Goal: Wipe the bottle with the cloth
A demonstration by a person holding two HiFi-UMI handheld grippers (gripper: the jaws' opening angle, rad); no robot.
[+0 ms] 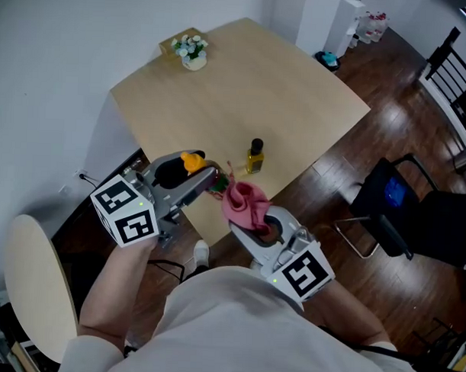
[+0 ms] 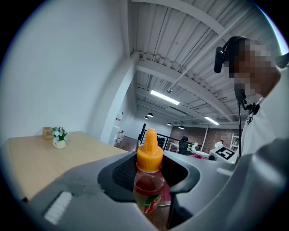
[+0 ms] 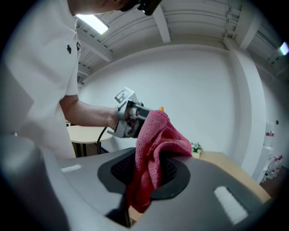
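Bottle (image 2: 149,180) in left tool (image 1: 208,179), cloth (image 1: 246,203) just beside

Bright, even light is being cast from long white ceiling strip lights (image 2: 165,97); only soft shadows are being thrown on the pale wooden table top (image 1: 244,90). Both gripper views are being bent at the edges, ringed black. The orange-capped plastic bottle (image 2: 149,182) is being rendered slightly soft.

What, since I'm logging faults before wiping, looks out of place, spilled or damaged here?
Nothing stands out. The left tongs hold the orange-capped bottle with its cap on. The right tongs grip the pink cloth. The small dark-capped bottle stands upright on the table, with no spill visible.
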